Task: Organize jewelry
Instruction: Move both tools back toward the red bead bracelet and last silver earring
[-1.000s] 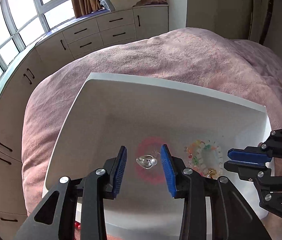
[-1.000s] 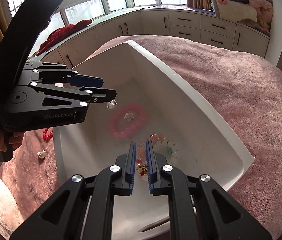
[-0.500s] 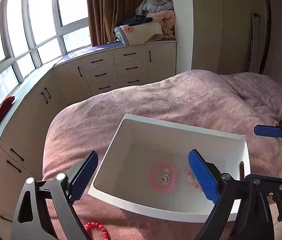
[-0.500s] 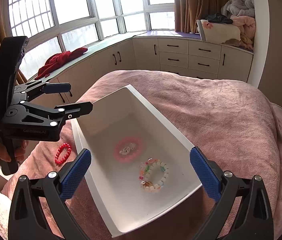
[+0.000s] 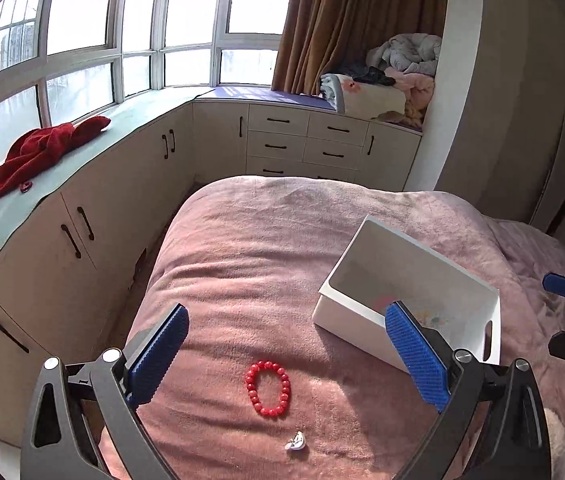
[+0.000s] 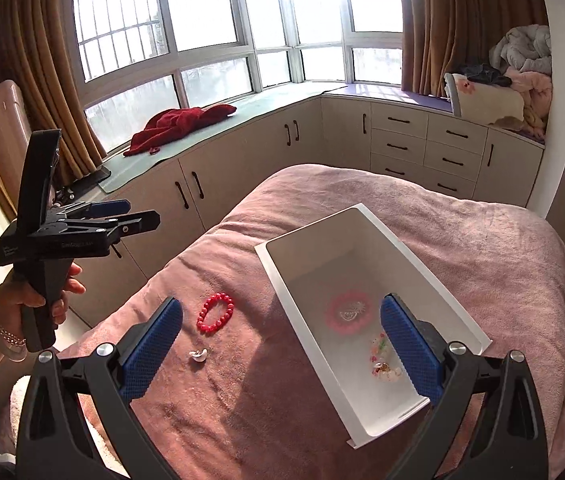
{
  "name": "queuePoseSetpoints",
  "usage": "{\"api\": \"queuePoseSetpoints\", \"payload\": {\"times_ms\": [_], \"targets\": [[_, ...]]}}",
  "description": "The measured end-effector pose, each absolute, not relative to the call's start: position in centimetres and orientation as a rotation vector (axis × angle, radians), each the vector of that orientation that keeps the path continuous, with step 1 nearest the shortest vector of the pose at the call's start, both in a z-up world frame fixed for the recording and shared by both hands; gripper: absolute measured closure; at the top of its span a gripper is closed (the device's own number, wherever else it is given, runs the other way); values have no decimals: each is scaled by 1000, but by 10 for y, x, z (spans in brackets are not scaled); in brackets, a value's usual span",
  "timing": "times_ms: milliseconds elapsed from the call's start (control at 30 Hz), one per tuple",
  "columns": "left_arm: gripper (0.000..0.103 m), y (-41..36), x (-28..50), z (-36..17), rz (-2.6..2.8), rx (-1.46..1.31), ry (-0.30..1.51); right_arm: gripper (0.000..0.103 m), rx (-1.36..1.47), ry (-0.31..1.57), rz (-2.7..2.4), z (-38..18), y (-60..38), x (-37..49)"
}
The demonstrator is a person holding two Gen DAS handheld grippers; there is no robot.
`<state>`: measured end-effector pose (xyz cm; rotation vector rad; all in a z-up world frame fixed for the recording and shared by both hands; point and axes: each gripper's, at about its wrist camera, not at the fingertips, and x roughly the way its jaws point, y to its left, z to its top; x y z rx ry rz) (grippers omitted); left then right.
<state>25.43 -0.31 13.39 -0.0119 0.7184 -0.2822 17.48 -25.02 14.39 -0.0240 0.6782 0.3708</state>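
Note:
A white bin [image 6: 282,276] [image 5: 362,256] sits on the pink bed. Inside lie a pink bracelet [image 6: 348,313] with a small silver piece on it and a multicoloured bead bracelet [image 6: 382,356]. A red bead bracelet [image 5: 268,389] [image 6: 215,313] and a small white ornament [image 5: 295,442] [image 6: 198,356] lie on the blanket left of the bin. My left gripper [image 5: 288,356] is open and empty, raised above the red bracelet. My right gripper [image 6: 280,346] is open and empty, raised above the bin's near left wall.
The pink blanket [image 6: 462,240] covers the whole bed. Cream cabinets [image 6: 422,144] and a window seat wrap around the bed's far and left sides. A red cloth [image 6: 180,122] and folded bedding [image 6: 498,96] lie on the seat.
Both grippers opened wide and pulled up and back from the bin. The silver piece left the left gripper and rests on the pink bracelet. The left view swung left over the red bracelet.

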Motion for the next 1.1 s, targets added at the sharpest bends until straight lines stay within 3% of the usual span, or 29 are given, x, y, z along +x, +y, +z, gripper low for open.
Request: {"api": "queuePoseSetpoints", "payload": {"times_ms": [400, 500, 767, 833, 967, 1033, 1100], "targets": [[4, 68, 216, 68, -167, 113, 676, 5, -234, 669, 494, 68, -134, 164], [4, 72, 224, 46, -186, 97, 716, 14, -320, 686, 474, 37, -111, 164], [4, 69, 252, -1, -252, 49, 746, 15, -323, 736, 551, -23, -88, 182], [4, 61, 261, -10, -269, 70, 756, 25, -294, 763, 561, -35, -88, 191], [4, 46, 277, -27, -312, 96, 773, 33, -255, 796, 569, -55, -90, 206], [4, 40, 284, -33, -335, 97, 772, 46, -260, 813, 563, -64, -90, 211], [4, 33, 291, -39, -347, 91, 766, 49, -258, 819, 558, -70, -91, 215]]}}
